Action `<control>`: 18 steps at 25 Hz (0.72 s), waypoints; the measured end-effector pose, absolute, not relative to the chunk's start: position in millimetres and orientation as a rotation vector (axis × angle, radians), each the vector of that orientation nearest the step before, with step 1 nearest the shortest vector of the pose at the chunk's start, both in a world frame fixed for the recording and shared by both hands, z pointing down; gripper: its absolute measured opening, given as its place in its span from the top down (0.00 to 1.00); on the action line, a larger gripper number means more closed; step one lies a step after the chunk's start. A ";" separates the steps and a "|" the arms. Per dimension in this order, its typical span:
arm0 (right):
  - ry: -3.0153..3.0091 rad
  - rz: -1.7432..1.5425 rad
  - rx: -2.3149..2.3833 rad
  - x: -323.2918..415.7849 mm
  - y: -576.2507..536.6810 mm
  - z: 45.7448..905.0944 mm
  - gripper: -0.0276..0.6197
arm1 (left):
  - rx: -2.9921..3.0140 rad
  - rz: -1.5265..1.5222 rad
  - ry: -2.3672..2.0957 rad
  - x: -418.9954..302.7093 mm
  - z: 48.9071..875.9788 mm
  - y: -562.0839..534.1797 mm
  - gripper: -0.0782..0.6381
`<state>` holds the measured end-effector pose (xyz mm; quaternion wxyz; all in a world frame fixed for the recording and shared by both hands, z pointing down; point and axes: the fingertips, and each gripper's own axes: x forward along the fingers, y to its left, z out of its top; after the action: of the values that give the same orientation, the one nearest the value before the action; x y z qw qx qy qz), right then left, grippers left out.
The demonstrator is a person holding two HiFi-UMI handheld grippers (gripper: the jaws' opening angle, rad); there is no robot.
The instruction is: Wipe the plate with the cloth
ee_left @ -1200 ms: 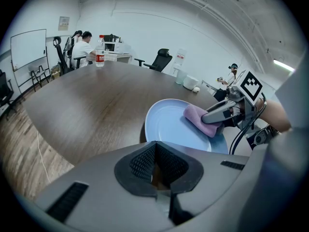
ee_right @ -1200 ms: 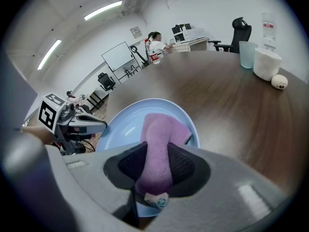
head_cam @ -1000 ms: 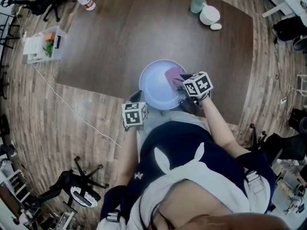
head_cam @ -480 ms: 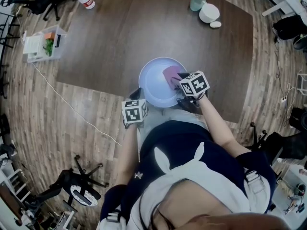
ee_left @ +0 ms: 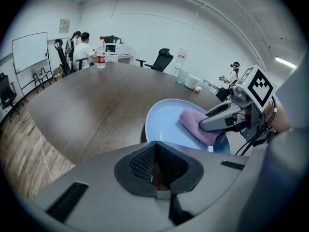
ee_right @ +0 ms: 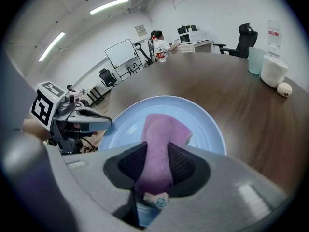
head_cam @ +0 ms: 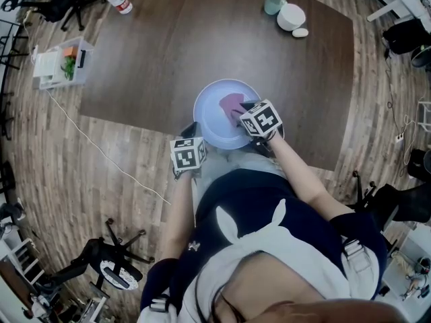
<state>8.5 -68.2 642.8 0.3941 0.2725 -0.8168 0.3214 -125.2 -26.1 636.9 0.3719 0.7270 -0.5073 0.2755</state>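
Folded pink cloth [ee_right: 164, 127] lies on pale-blue plate [ee_right: 208, 129], clamped in right claw [ee_right: 157, 153]; left claw [ee_left: 155, 148] closed at rim

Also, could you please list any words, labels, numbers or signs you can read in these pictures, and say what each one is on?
Nothing here is legible.
Bottle, red label: too small to read.
Wall notice: blurred.
Tag on the cloth: a round mark, unreadable.
Marker cube: black-and-white squares, no letters.
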 end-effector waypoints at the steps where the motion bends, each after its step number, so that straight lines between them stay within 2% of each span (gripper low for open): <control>1: -2.074 0.802 0.685 5.8 -67.7 642.0 0.77 | 1.864 0.707 -1.301 -125.3 636.5 -25.8 0.88; 18: -2.143 0.718 0.624 -38.6 -55.7 640.1 0.77 | 1.853 0.700 -1.313 -125.3 637.1 -27.2 0.88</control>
<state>-38.6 -55.7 640.1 0.3879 0.2453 -0.8424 0.2823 -125.3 -27.2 637.1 0.3732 0.7235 -0.5125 0.2731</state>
